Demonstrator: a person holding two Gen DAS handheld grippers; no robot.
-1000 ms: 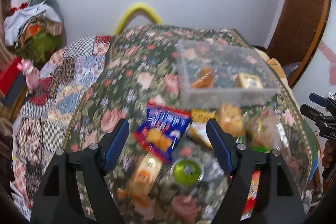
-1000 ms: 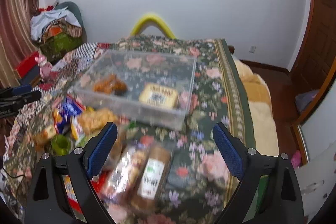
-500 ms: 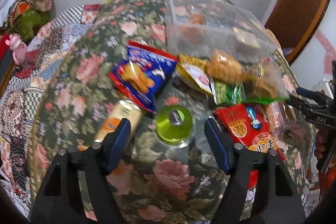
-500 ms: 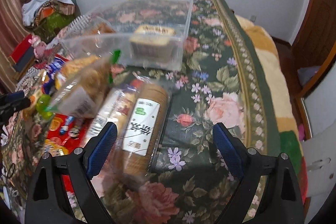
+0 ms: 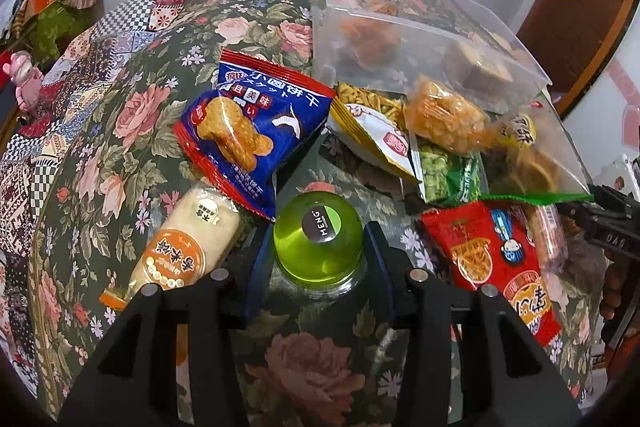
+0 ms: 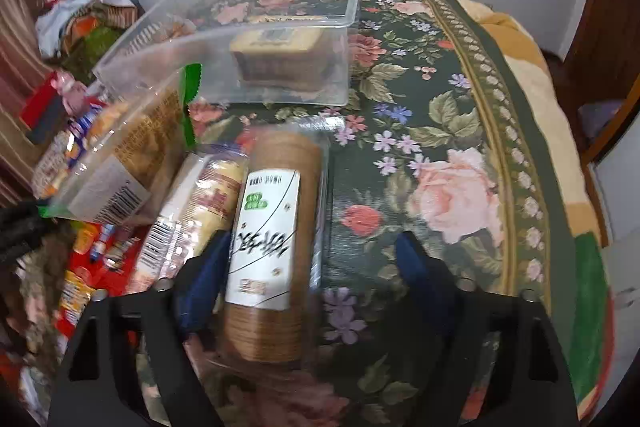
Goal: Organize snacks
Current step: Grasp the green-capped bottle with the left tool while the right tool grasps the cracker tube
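Note:
A clear jar with a green lid (image 5: 318,245) stands on the floral cloth. My left gripper (image 5: 318,259) has its blue pads against both sides of the jar. A blue snack bag (image 5: 250,131), a cream cracker roll (image 5: 188,247) and a red packet (image 5: 496,263) lie around it. The clear plastic bin (image 5: 424,39) holds two snacks. My right gripper (image 6: 312,267) is open, its pads either side of a brown biscuit roll with a white label (image 6: 270,239); its left pad sits close to the roll. The bin (image 6: 280,27) lies beyond.
A yellow bag (image 5: 368,127), a green pea bag (image 5: 448,171) and an orange snack bag (image 5: 444,119) are piled in front of the bin. A pale biscuit roll (image 6: 192,215) and a clear bag (image 6: 120,163) lie left of the brown roll. The table edge drops off at right (image 6: 560,187).
Both grippers came down toward the table. The left gripper has closed around the green-lidded jar. The right gripper now straddles the brown biscuit roll.

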